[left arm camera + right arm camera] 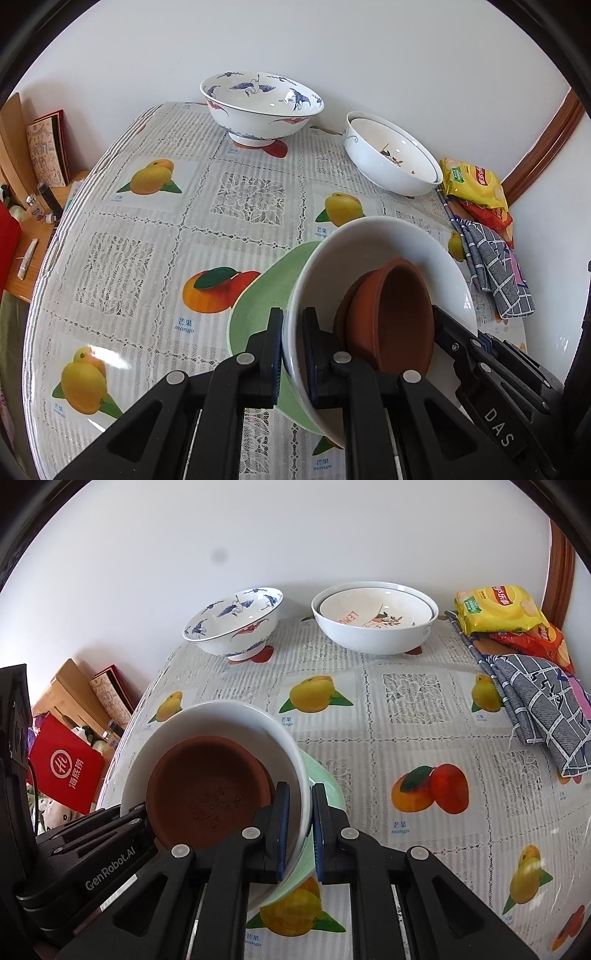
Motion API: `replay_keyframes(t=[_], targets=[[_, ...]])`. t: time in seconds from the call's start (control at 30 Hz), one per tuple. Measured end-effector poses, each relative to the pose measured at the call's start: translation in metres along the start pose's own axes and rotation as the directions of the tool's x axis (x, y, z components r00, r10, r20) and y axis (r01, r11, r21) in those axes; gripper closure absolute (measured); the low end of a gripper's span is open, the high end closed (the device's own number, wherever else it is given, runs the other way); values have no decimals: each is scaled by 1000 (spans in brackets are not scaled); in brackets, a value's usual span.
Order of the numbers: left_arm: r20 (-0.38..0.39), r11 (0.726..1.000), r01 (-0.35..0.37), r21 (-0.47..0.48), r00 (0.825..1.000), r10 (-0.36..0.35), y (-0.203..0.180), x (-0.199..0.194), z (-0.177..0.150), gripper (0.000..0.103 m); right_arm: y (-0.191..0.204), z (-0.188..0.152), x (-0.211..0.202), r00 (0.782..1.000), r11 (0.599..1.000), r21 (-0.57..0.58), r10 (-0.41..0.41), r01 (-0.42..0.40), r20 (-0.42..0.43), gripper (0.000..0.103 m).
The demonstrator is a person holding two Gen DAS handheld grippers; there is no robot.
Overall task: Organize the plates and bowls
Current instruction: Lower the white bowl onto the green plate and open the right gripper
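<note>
A plain white bowl (pixel 373 236) (pixel 221 716) hangs tilted just above the table, with a brown clay dish (pixel 391 317) (pixel 207 790) lying inside it on a second brown one. My left gripper (pixel 293 343) is shut on the bowl's left rim. My right gripper (pixel 301 823) is shut on the opposite rim. Each gripper also shows in the other's view, the right gripper (pixel 461 343) and the left gripper (pixel 136 812). A light green plate (pixel 258 295) (pixel 325 779) lies on the tablecloth right under the bowl; I cannot tell if they touch.
A blue crane-pattern bowl (pixel 258 107) (pixel 236 624) and two nested white bowls (pixel 391 155) (pixel 373 624) stand by the back wall. Snack packets (pixel 472 181) (pixel 498 609) and a checked cloth (pixel 498 273) (pixel 543 709) lie at the right edge. A cluttered low desk (pixel 37 229) sits left of the table.
</note>
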State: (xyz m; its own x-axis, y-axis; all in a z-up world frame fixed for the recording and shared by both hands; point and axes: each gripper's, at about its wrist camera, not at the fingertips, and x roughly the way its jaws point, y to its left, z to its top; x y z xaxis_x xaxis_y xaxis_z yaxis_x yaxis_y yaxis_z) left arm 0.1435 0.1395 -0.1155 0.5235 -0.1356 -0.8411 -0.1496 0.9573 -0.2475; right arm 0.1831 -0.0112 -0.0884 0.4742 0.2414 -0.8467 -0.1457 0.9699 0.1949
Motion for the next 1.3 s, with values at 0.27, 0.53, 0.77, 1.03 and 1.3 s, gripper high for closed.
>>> replay_keyframes(t=[0.27, 0.53, 0.77, 1.03, 1.3], targets=[[-27, 1000, -6, -4, 1000, 6, 5, 15, 0, 92, -1, 0, 15, 1000, 1000, 0, 2, -2, -21, 92], [-65, 1000, -16, -9, 998, 16, 7, 33, -4, 92, -5, -6, 33, 998, 1000, 3, 0, 0, -58, 92], [-68, 1000, -17, -4, 998, 17, 9, 40, -3, 92, -6, -8, 42, 998, 1000, -6, -9, 8, -62, 92], [-60, 1000, -21, 0, 998, 21, 10, 42, 2, 92, -5, -4, 47, 999, 1000, -20, -6, 5, -52, 91], [-51, 999, -36, 30, 998, 38, 7, 39, -1, 91, -3, -6, 45, 999, 998, -61, -26, 23, -41, 88]])
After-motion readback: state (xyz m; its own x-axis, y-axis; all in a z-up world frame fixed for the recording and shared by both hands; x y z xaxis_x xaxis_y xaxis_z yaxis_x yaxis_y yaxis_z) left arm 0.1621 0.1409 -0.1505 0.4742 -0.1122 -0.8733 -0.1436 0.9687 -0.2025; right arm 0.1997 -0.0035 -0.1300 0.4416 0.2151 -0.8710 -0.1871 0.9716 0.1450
